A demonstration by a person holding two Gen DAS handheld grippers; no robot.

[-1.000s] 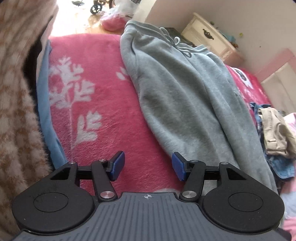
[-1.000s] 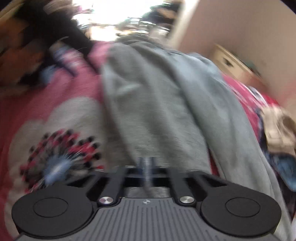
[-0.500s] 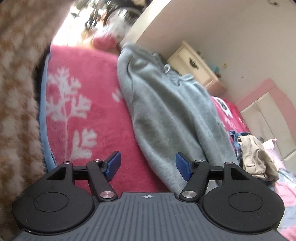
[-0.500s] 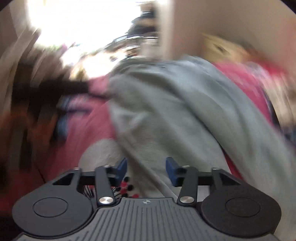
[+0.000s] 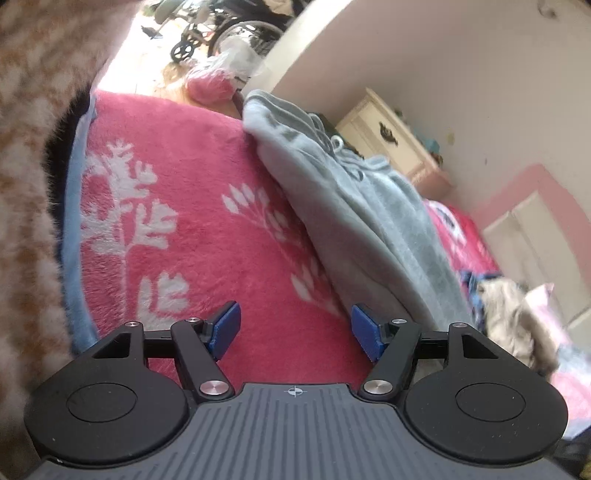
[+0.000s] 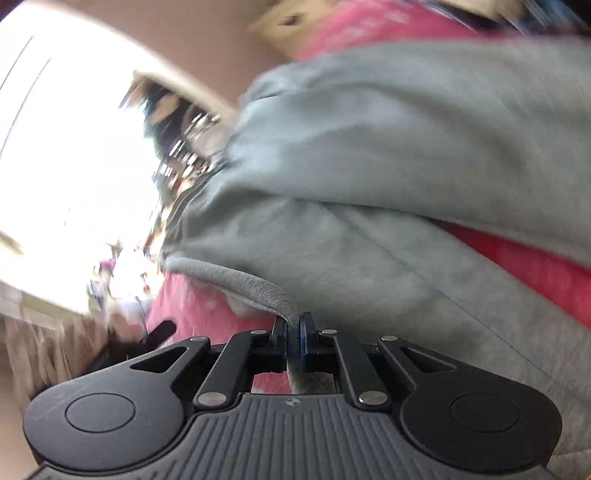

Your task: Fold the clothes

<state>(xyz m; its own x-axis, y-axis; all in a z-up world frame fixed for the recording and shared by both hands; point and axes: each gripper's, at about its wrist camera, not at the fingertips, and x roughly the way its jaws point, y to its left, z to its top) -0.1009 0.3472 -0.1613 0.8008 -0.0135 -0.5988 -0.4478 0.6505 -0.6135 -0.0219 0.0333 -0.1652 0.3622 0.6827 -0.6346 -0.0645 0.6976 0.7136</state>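
The right hand-held gripper [image 6: 294,334] is closing, pinching the grey sweatpants' [image 5: 354,206] hem, which lie lengthwise on the pink bed blanket [image 5: 177,236] toward one o'clock of the spread, empty left hand-held gripper [image 5: 295,326]; carrying that hem up smoothly toward the waistband should fold them evenly.

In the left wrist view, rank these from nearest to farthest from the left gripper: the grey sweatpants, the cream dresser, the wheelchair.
From the left gripper, jaws open over the pink blanket:
1. Grey sweatpants, lying just right of the right finger, stretching away.
2. Cream dresser, against the wall beyond the sweatpants' waistband, upper right.
3. Wheelchair, on the floor past the bed, top centre.
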